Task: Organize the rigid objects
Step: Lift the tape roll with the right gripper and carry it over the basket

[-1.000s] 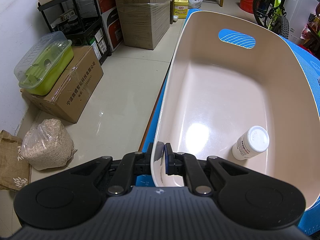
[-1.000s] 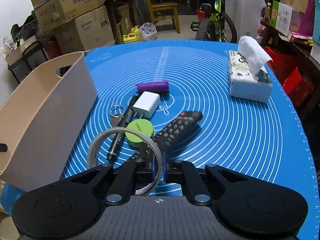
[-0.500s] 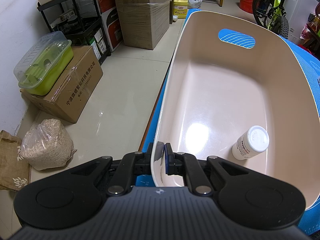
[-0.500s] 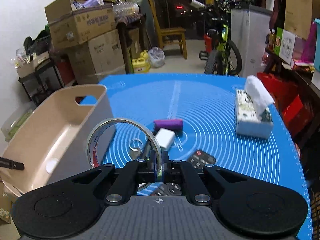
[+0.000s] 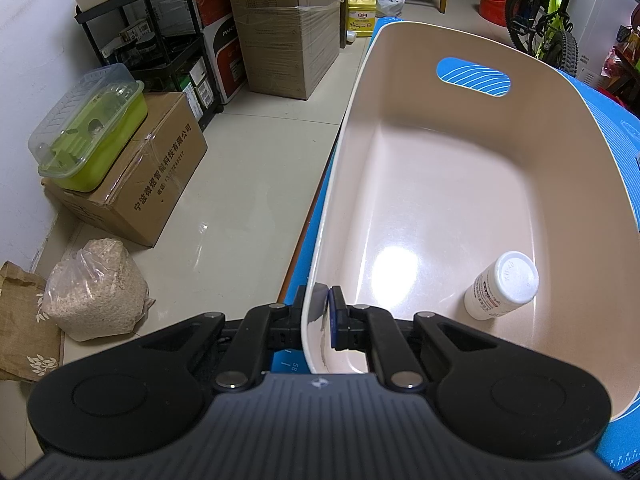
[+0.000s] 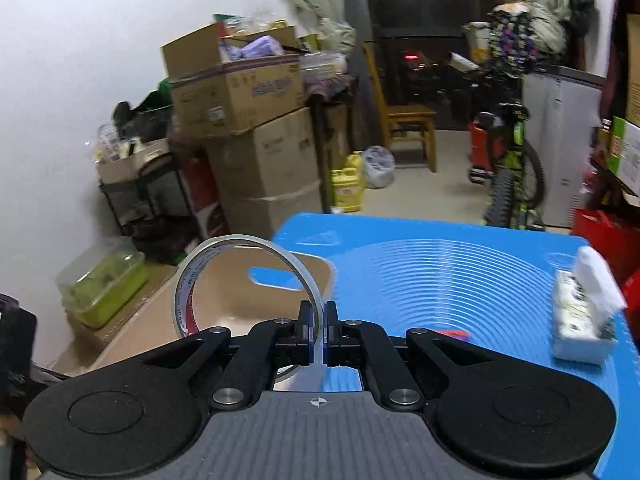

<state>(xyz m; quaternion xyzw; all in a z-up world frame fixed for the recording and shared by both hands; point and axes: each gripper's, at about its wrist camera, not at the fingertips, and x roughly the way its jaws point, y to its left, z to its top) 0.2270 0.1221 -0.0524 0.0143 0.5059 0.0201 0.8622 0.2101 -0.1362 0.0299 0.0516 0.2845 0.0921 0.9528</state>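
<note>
Tape roll (image 6: 248, 280), clear with red print on its inner face, stands upright on edge in the right gripper (image 6: 317, 334); jaws nearly closed, pinching the ring's wall between the blue pads, one finger inside the ring, one outside. Roll is held in the air above the table, with the beige bin (image 6: 224, 304) behind and below it in the right wrist view. Left gripper (image 5: 318, 322) clamps the near wall of that bin (image 5: 440, 184), jaws closed on the rim, one finger outside, one finger inside. Bin sits on a blue mat (image 6: 460, 280) with white concentric lines, along the mat's left edge; an oval handle slot shows in its far wall. Inside, a white pill bottle (image 5: 502, 286) with a white cap lies on the floor near the right wall, close to the near end; nothing else visible in there. On the mat, far right, a tissue pack (image 6: 584, 324) with one sheet pulled up. A small purple object (image 6: 456, 334) shows just past the right gripper's finger linkage, mostly hidden. Off the table to the left: cardboard box (image 5: 132, 196) on the floor carrying a green container (image 5: 88, 128) with clear lid, and a plastic bag of grain (image 5: 96, 292) beside it. Right wrist view is motion-blurred.
</note>
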